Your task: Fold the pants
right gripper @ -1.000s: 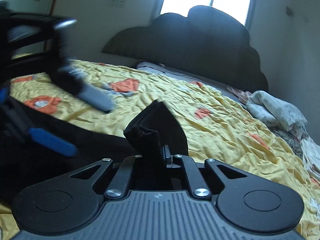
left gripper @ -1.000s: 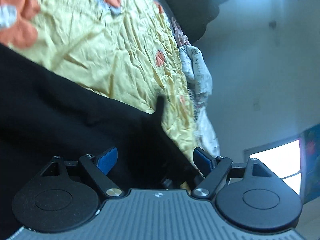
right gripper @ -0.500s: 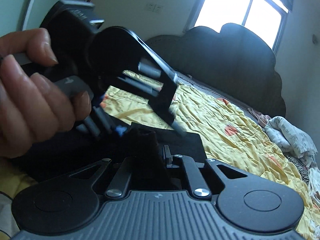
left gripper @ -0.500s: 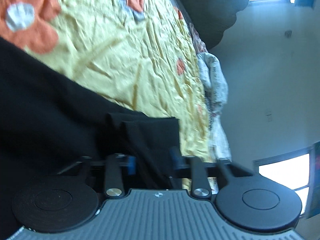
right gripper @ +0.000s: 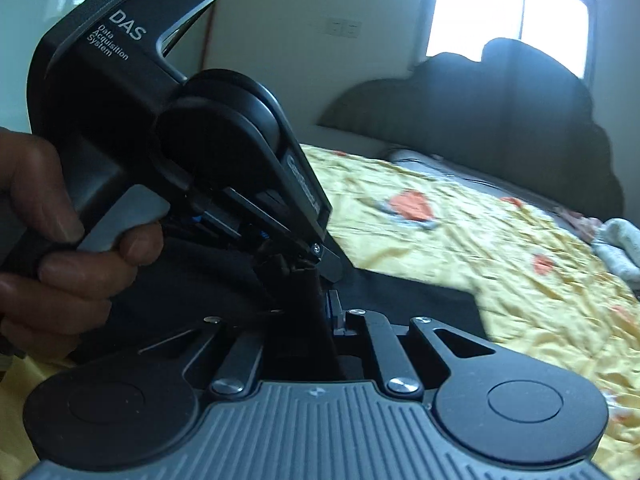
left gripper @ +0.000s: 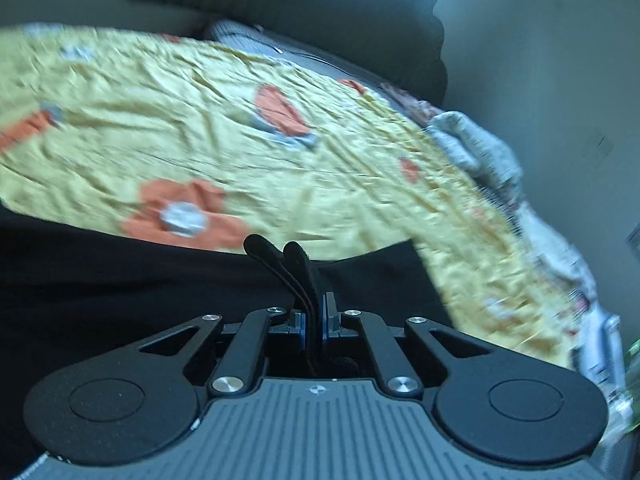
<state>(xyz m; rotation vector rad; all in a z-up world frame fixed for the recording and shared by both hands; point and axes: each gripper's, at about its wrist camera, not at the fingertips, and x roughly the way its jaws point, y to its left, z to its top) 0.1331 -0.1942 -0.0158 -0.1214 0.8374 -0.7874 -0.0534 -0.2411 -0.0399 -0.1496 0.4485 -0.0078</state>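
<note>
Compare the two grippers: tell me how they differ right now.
The left gripper pinches two thin black fabric edges of the black pants, its jaws just having closed; the right gripper clamps one thick bunched fold. A person's hand shows only on the left one. Both are shut on the pants over the yellow flowered bedspread.

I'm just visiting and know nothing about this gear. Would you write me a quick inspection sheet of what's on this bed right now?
Surface: yellow bedspread with orange flowers, wrinkled.
Job's things: black pants lying on the bedspread, one edge lifted.
Clutter: bundled pale cloth at the far bedside.
Tongs: left tongs just closed, pinching a pants edge; right tongs shut on pants fabric beside them.
Cables: nothing seen.
Surroundings: dark headboard, bright window, a hand on the left handle.
</note>
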